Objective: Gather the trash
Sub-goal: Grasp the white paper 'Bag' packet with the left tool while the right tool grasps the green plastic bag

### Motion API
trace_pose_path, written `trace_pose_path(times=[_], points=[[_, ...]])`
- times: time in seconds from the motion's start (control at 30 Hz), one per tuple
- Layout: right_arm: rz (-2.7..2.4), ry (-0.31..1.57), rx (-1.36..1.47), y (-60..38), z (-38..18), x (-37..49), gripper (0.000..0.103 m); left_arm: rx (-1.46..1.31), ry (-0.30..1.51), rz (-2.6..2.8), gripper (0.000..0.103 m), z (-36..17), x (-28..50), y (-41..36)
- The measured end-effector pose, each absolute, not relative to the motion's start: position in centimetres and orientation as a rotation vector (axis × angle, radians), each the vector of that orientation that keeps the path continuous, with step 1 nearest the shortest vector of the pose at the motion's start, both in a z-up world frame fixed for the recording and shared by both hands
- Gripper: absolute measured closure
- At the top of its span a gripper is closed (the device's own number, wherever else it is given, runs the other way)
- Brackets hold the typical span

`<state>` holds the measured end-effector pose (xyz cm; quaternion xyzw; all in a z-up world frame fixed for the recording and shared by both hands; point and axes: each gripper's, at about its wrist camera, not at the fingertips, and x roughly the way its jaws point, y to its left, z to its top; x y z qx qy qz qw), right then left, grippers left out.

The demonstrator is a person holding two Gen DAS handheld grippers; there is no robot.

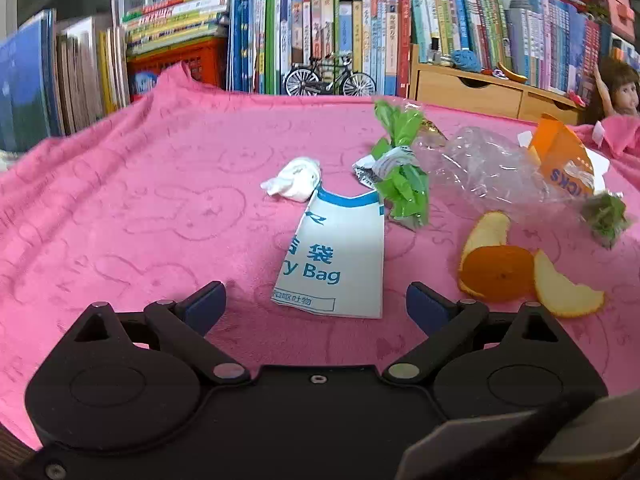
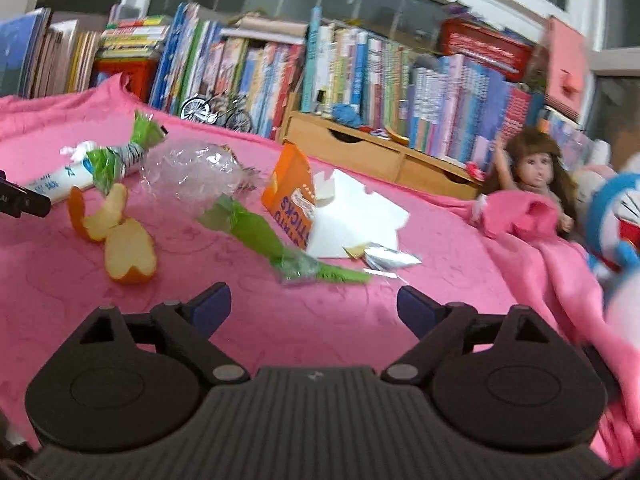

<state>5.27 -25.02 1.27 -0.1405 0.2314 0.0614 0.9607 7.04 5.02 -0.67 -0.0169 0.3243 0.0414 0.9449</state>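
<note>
The trash lies scattered on the pink cloth (image 1: 120,200) that covers my worktop. Nearest my left gripper (image 1: 316,300) is a white paper bag (image 1: 336,264) with a blue band; I can read "Bag" in blue on it, above a boxed line of small Chinese print, and two larger Chinese characters above that. A crumpled white tissue (image 1: 294,180) touches its far end. Just beside the bag lies a green wrapper (image 1: 404,184) twisted round a grey-and-white printed middle, and right of that a clear crumpled plastic bag (image 1: 488,168). Orange peel (image 1: 500,272) sits in three pieces near the left gripper's right finger. The torn orange carton (image 2: 290,196) shows the letters "TICKS" on its side and leans against white card (image 2: 360,220). A second green wrapper (image 2: 256,228) lies in front of my right gripper (image 2: 314,304), with a silver foil scrap (image 2: 390,258) just beyond.

Both sets of jaws are spread wide and grasp nothing; only cloth shows between them.

Behind stand rows of books (image 1: 340,32), a model bicycle (image 1: 330,76), a wooden drawer unit (image 1: 472,88) and a doll (image 2: 540,176).
</note>
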Motion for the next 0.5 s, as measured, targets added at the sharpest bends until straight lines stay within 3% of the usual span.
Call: trace_pose_path(times=[0.33,0.5], points=[[0.19,0.541,-0.259,-24.8,0.4,11.2,0.011,-0.047,0.639,0.087,0.006,-1.5,8.6,5.2],[0.214,0.585,-0.268,-24.5,-0.3,12.2,0.026,-0.044,0.639,0.076,0.008,-1.6,8.8,5.2]])
